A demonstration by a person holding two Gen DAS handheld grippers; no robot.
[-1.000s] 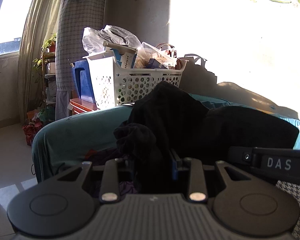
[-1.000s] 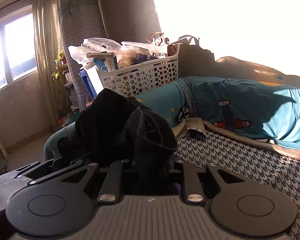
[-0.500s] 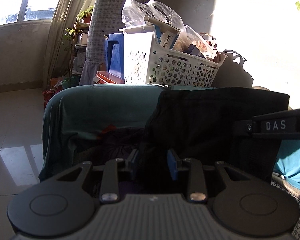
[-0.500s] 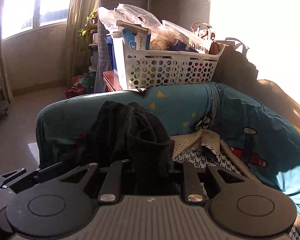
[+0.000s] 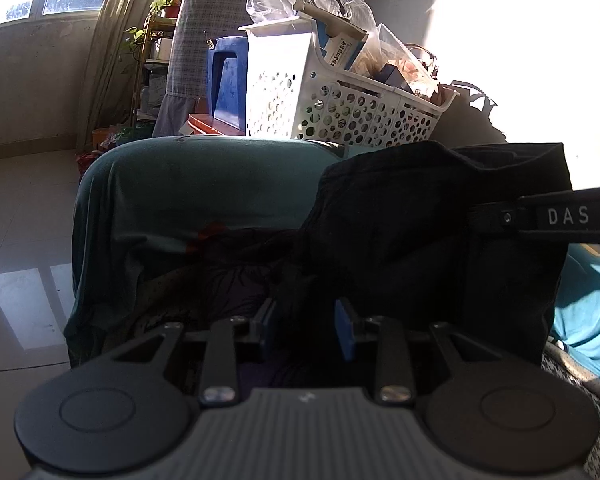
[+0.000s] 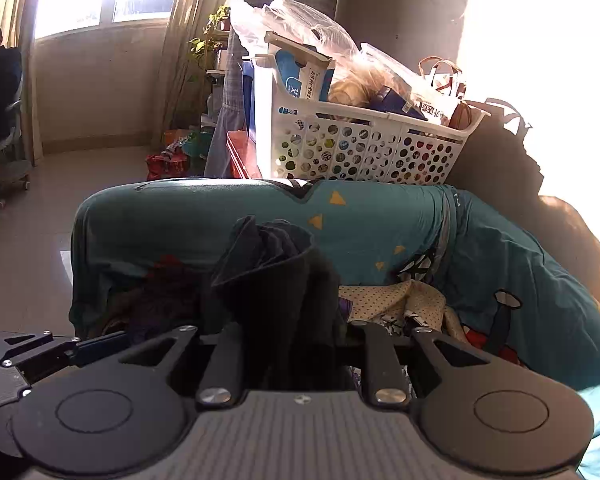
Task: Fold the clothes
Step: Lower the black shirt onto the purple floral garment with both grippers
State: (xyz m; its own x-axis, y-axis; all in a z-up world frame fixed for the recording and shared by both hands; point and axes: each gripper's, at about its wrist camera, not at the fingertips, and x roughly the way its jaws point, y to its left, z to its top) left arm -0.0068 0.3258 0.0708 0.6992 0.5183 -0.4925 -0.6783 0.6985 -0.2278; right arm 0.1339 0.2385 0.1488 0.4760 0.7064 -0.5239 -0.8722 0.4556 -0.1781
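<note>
A black garment (image 5: 432, 232) hangs stretched between my two grippers above the bed. In the left wrist view my left gripper (image 5: 306, 330) has its blue pads apart with dark cloth lying between them. My right gripper's arm (image 5: 560, 216) crosses that view at the right, over the garment's top edge. In the right wrist view my right gripper (image 6: 296, 344) is shut on a bunched fold of the black garment (image 6: 276, 276), which hides its pads. My left gripper (image 6: 40, 356) shows at the lower left.
A teal sheet (image 6: 380, 220) covers the bed's raised end. More dark clothes (image 5: 220, 280) lie heaped below. A white basket (image 6: 364, 148) full of boxes and bags stands behind. A houndstooth cloth (image 5: 596, 432) lies at lower right. Tiled floor (image 5: 20, 240) lies left.
Both grippers have lowered and swung left with the garment. The left gripper's pads stood close together on the cloth a second ago and now stand apart. The garment now hangs flatter.
</note>
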